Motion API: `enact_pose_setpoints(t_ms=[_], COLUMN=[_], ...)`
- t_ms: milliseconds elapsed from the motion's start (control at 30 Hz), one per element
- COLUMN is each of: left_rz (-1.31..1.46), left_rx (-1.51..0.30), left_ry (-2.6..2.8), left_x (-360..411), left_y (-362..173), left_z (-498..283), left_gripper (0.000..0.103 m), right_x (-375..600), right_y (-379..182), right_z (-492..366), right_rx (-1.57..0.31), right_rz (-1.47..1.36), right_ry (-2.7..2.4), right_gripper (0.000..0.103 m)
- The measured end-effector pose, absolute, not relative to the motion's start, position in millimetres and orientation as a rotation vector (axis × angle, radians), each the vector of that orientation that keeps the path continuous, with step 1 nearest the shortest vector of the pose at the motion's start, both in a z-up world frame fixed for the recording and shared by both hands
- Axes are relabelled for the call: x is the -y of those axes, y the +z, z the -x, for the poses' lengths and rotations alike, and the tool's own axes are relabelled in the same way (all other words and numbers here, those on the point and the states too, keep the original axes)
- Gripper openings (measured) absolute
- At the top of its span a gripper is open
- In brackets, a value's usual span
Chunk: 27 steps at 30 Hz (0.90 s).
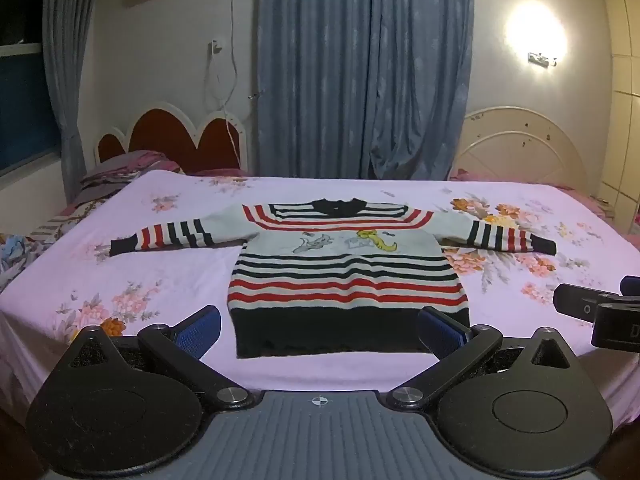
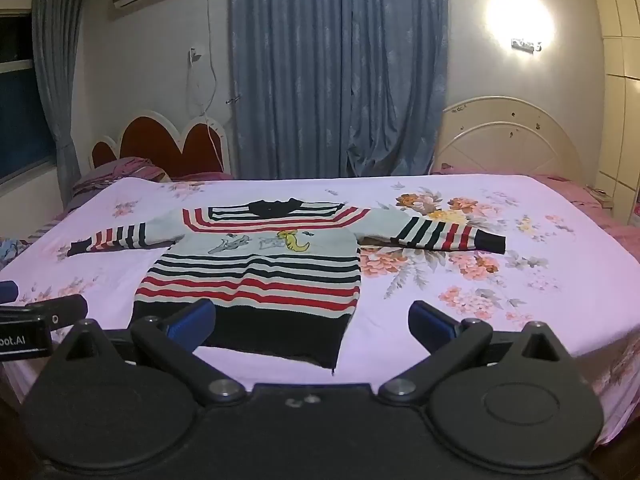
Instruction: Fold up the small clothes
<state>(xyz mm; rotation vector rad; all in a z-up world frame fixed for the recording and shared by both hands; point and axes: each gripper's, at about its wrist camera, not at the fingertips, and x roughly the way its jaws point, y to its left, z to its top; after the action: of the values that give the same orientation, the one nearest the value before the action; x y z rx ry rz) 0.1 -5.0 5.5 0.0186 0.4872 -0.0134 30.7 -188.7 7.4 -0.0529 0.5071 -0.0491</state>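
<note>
Sweater (image 1: 344,276), striped and small, lies flat mid-bed with sleeves out at nine and three o'clock on the pink floral sheet (image 1: 140,280). Blue curtains (image 1: 360,72) hang at twelve, a wall lamp (image 1: 536,36) glows at two. Left gripper (image 1: 320,330) and right gripper (image 2: 312,326) hover near the hem, jaws spread wide, holding nothing.

left gripper (image 1: 320,328): black linkage arms, blue pads, silver pivot screws, ribbed grey base with crosshair mark | right gripper (image 2: 312,322): black base, same build noted
</note>
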Motion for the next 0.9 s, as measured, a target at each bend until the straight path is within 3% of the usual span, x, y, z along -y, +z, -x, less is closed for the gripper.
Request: enact_pose_setpoints(t_ms=[900], left_rz=[-0.021], left_rx=[-0.483], left_ry=[-0.01], left_x=[8.2], left_y=[7.6], left_z=[-0.7], left_gripper=[0.103], right_x=[190.7], right_y=[13.1], right_z=[-27.6], right_rx=[-0.496], right_rz=[0.053], right_ry=[-0.048], right_gripper=[0.102])
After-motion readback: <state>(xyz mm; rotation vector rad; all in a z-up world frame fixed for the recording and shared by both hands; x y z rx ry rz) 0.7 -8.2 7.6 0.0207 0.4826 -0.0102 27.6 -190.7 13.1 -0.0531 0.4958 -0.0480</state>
